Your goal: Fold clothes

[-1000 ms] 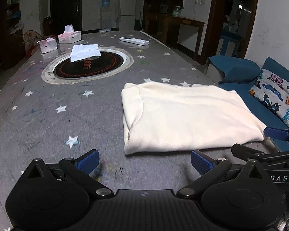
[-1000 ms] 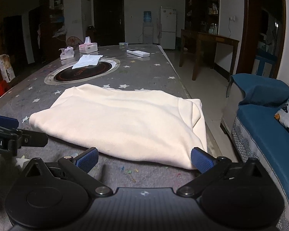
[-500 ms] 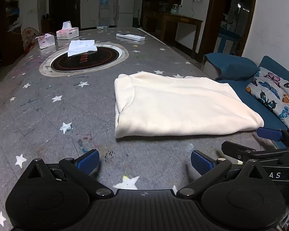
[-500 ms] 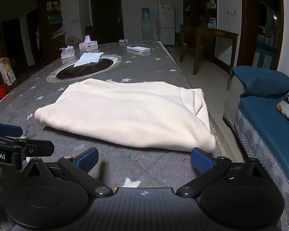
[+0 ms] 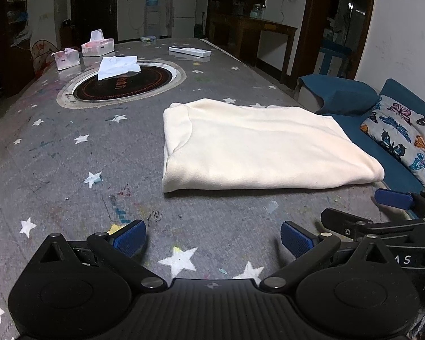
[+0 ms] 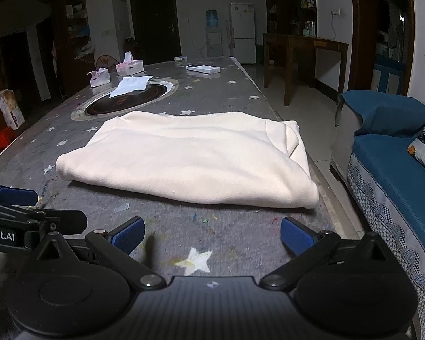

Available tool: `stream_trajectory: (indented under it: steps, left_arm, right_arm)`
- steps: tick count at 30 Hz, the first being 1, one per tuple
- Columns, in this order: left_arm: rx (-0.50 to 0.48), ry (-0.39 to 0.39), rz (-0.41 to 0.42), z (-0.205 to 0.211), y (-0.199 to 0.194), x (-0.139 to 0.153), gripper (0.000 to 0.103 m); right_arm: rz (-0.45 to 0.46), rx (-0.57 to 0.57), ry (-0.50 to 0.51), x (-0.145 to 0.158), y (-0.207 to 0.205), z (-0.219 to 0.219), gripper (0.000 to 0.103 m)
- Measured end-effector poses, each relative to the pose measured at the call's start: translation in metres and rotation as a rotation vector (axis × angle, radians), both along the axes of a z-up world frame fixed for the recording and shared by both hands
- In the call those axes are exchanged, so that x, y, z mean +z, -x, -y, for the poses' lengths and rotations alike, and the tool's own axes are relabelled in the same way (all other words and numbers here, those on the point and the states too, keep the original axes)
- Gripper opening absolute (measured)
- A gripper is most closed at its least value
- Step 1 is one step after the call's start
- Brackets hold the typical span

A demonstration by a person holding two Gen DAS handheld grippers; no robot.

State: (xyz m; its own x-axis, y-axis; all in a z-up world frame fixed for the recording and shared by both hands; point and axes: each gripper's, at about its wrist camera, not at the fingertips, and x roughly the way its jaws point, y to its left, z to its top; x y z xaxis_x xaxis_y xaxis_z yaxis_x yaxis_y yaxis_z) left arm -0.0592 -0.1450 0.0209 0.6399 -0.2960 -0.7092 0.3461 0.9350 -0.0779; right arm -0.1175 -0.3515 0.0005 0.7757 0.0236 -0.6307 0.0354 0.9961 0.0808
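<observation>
Since 1 second ago we have drawn both tools back toward us: more bare tabletop [image 5: 56, 170] now shows in front of the folded cream garment [image 5: 257, 147], which lies where it lay, unchanged in shape.

On the left, our left gripper [image 5: 211, 238] hangs above the star-printed tabletop with its blue pads spread wide and nothing between them. The garment's near fold edge sits well ahead of it and somewhat to the right. In the right wrist view the same garment [image 6: 189, 158] lies flat as a tidy rectangle near the tabletop's right edge, with a tucked sleeve or side layer showing at its far right end. Our right gripper [image 6: 211, 233] is also spread wide and empty, held short of the cloth, near the edge that faces the blue sofa [image 6: 393, 164].

We judge the fold to be done, or paused between 2 folds, with both tools clear of the cloth. If another fold is wanted, the next move calls for bringing each gripper forward to a near corner, pinching all layers together, and carrying them over evenly so the stack does not slide toward the tabletop's edge.
</observation>
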Motion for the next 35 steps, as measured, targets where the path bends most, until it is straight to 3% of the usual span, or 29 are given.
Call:
stream_trajectory:
  steps: [35]
  left_arm:
    - [0.006,-0.009,0.016,0.0053,0.0006,0.0002,0.103]
  right_arm:
    - [0.005,-0.01,-0.01,0.0009,0.0031,0.0036,0.103]
